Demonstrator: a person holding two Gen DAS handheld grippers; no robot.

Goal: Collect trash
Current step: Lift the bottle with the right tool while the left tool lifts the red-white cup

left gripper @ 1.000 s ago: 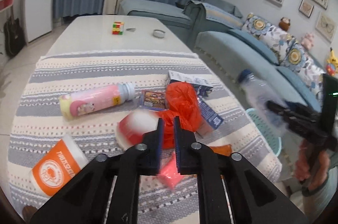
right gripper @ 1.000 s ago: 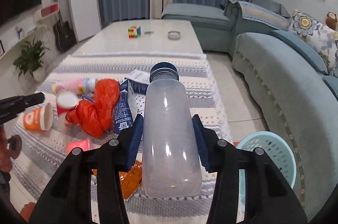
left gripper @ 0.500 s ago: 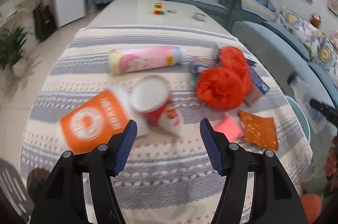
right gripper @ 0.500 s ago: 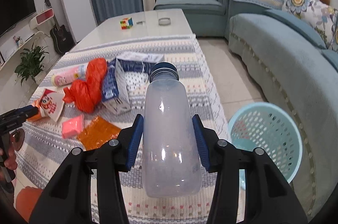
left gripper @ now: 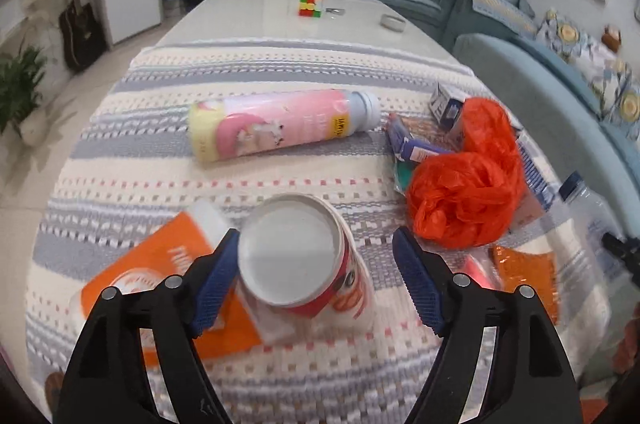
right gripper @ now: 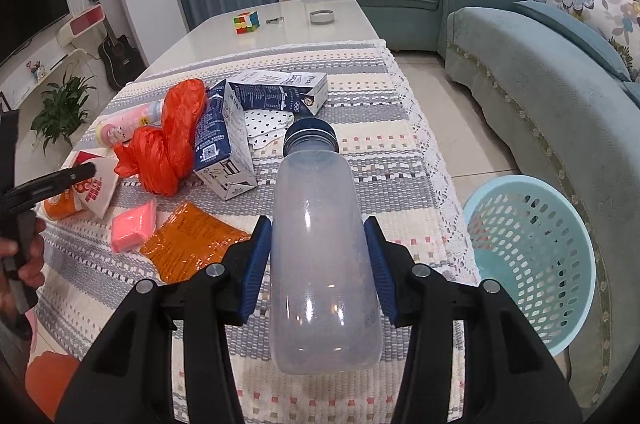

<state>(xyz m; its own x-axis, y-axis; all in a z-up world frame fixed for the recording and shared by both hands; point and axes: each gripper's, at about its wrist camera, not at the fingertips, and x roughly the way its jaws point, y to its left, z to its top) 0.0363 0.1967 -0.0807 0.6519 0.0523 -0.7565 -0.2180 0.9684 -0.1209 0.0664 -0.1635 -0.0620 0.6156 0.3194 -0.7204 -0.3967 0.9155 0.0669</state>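
Note:
A red-and-white paper cup (left gripper: 292,252) lies on its side on the striped cloth, round end toward the left wrist camera. My left gripper (left gripper: 316,240) straddles it with its jaws opening; the left pad is close to the cup and the right pad stands well off it. An orange cup (left gripper: 160,272) lies partly under the paper cup. My right gripper (right gripper: 318,224) is shut on a translucent bottle (right gripper: 324,264) with a dark blue cap, held above the table's near right corner. A light blue basket (right gripper: 520,180) stands on the floor to its right.
On the cloth lie a pink bottle (left gripper: 280,124), a crumpled orange bag (left gripper: 460,200), blue-and-white cartons (right gripper: 224,148), an orange packet (right gripper: 192,244) and a pink block (right gripper: 134,228). A puzzle cube (right gripper: 247,21) sits on the far tabletop. A blue sofa (right gripper: 560,104) runs along the right.
My left gripper went from shut to wide open and came down over the red-and-white cup. My right gripper sank with the bottle still in it, and the basket came into fuller view.

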